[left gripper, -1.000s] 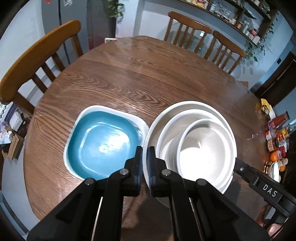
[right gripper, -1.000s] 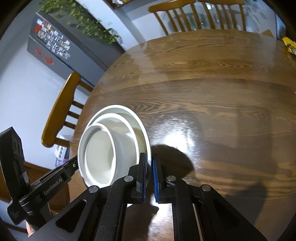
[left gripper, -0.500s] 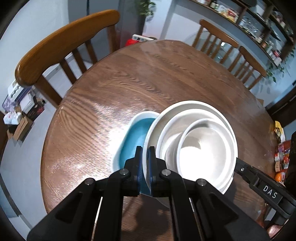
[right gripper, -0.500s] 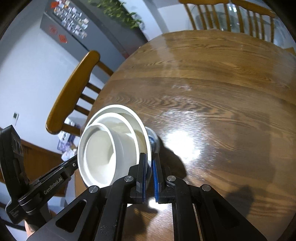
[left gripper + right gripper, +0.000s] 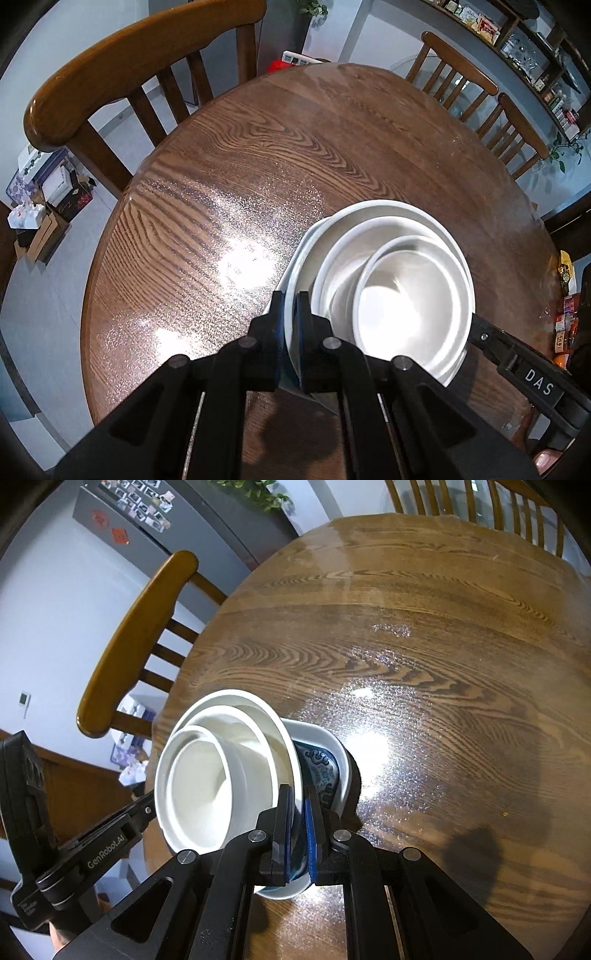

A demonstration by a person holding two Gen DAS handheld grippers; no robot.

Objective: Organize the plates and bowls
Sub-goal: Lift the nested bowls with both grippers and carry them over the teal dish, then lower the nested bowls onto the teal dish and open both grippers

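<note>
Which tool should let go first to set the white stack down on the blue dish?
Probably left. The left tool and right tool each pinch the white plate rim on opposite sides. The blue square dish shows below the right tool's side, so that edge likely needs guiding longest.

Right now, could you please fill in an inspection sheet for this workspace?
Surface: round wooden table, glossy, with glare patches.
Job's things: white stack of a plate holding two nested bowls, held over the square blue dish, which it mostly covers.
Clutter: nothing seen on the table.
Grippers: left gripper and right gripper each shut on the plate's rim, from opposite sides.
Cables: nothing seen.
Surroundings: wooden chairs, shelves, floor boxes.
</note>
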